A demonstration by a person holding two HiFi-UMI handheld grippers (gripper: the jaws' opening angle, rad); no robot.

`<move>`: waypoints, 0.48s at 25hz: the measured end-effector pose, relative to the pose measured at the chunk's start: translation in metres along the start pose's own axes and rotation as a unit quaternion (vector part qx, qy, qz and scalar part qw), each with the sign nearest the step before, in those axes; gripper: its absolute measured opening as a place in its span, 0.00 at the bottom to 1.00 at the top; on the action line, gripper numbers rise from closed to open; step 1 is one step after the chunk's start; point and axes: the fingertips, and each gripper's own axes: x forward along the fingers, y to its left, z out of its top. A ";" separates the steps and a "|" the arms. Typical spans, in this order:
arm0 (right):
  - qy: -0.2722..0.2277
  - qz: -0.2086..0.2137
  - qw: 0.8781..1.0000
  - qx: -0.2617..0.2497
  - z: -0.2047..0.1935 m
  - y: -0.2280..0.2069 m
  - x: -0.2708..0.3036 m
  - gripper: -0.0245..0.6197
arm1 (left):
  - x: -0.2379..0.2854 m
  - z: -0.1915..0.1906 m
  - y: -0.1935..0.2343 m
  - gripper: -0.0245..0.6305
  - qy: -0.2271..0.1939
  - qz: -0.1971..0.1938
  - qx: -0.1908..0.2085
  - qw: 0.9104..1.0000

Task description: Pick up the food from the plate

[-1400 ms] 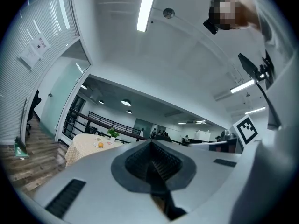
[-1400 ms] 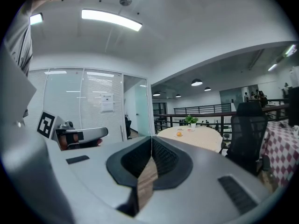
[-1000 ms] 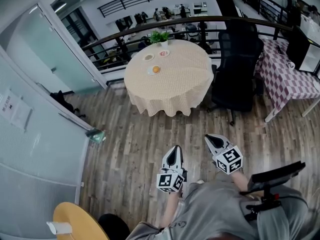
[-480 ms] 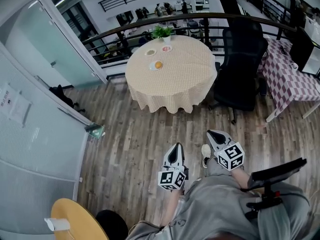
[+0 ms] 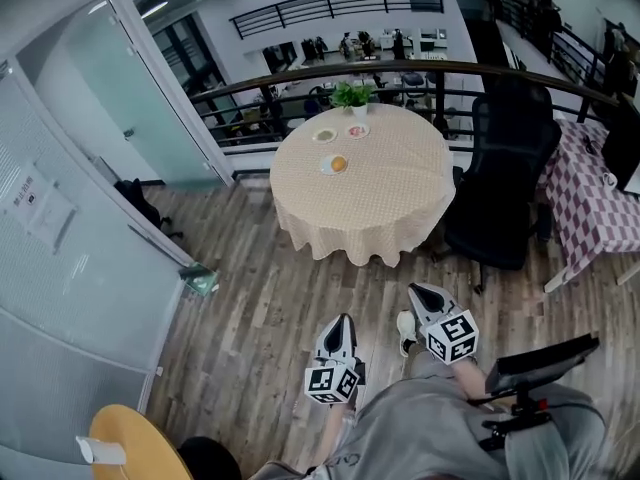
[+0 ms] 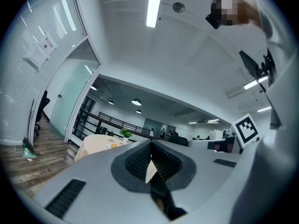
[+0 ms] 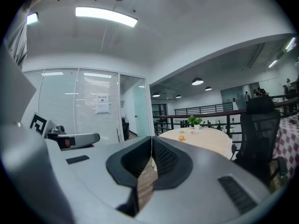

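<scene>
Far ahead stands a round table (image 5: 380,203) under a beige cloth. On it, a white plate holds an orange piece of food (image 5: 339,164), with two more small plates (image 5: 324,136) behind it. The same orange food (image 7: 181,138) shows small in the right gripper view, and the food (image 6: 114,145) is tiny in the left gripper view. My left gripper (image 5: 343,320) and right gripper (image 5: 416,291) hang low over the wooden floor, well short of the table. Both are shut and hold nothing; the left gripper (image 6: 150,143) and the right gripper (image 7: 152,138) each show their pads pressed together.
A potted plant (image 5: 352,95) stands at the table's far edge by a railing (image 5: 300,78). A black office chair (image 5: 505,183) sits right of the table, beside a checkered table (image 5: 600,213). Glass walls (image 5: 70,228) line the left. A small wooden table (image 5: 125,448) is at bottom left.
The person has walked forward, so the round table sits nearer and lower in the head view. Both grippers stay shut and low in front of the body.
</scene>
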 end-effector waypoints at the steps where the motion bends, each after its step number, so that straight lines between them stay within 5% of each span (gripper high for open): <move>1: -0.001 0.002 1.000 -0.001 0.001 -0.004 0.008 0.06 | 0.010 0.003 0.002 0.05 -0.005 -0.002 0.001 1.000; 12: 0.010 0.036 0.999 0.007 0.015 -0.068 0.122 0.06 | 0.121 0.006 0.051 0.05 0.007 0.029 0.007 1.000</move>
